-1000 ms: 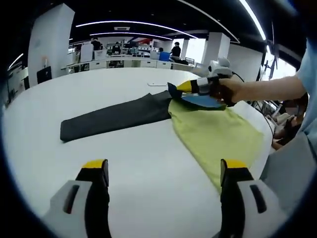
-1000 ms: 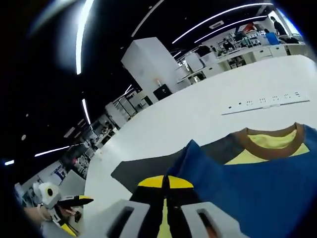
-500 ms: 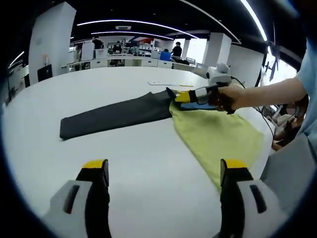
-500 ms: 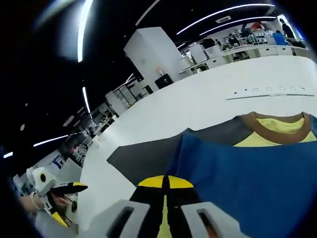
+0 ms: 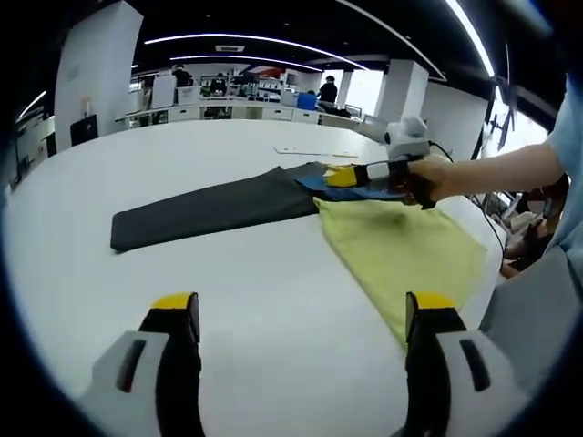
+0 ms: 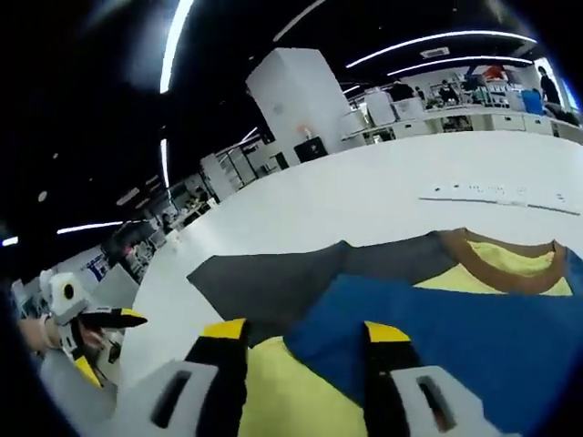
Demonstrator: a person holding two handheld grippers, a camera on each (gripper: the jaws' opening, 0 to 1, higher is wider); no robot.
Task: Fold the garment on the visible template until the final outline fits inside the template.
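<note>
Right gripper (image 6: 305, 332) has opened over one garment (image 5: 383, 241); left gripper (image 5: 301, 309) open.

Garment (image 5: 301, 214) flat on table (image 5: 255, 309), sleeve leftward.

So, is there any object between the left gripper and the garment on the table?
Nothing visible. The left gripper is open over bare white table, and the garment lies ahead of it with no object between. The right gripper is at the garment's far end, by its blue part.

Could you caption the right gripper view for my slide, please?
Open right gripper over the garment's blue fold on the white table.
</note>
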